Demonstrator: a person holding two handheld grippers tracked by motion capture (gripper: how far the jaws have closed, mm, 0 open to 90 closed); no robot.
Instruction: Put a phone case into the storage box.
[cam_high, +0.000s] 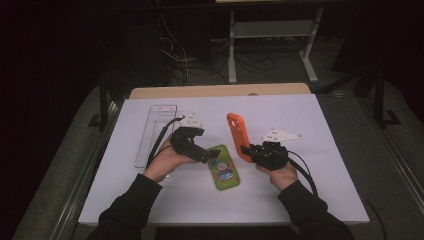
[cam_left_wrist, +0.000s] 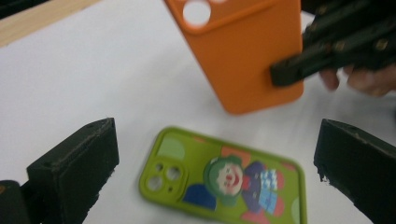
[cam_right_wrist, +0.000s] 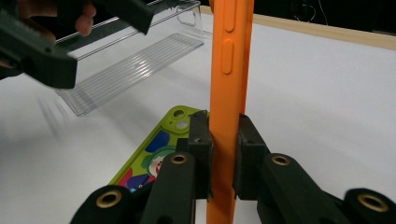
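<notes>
I am holding my left tool (cam_high: 207, 154) with its jaws spread wide apart and nothing between them, hanging just above the near end of the green rubbery phone case with the cartoon clown (cam_high: 223, 167). That case is lying flat, printed side up, on the white counter (cam_high: 310, 190), between my two hands. In the left gripper view it is sitting just ahead of and below the open jaws, its long axis running across the gap rather than along it, camera cut-out toward one jaw. So, as I judge it, I am needing to close across its length or turn my wrist to take its narrow width.

A little farther off, my right tool (cam_high: 246, 149) is clamped on the lower edge of the orange silicone phone case (cam_high: 238, 133), keeping it upright on edge. Beyond my left hand, the clear plastic tray (cam_high: 159, 125) is lying lengthwise away from me.
</notes>
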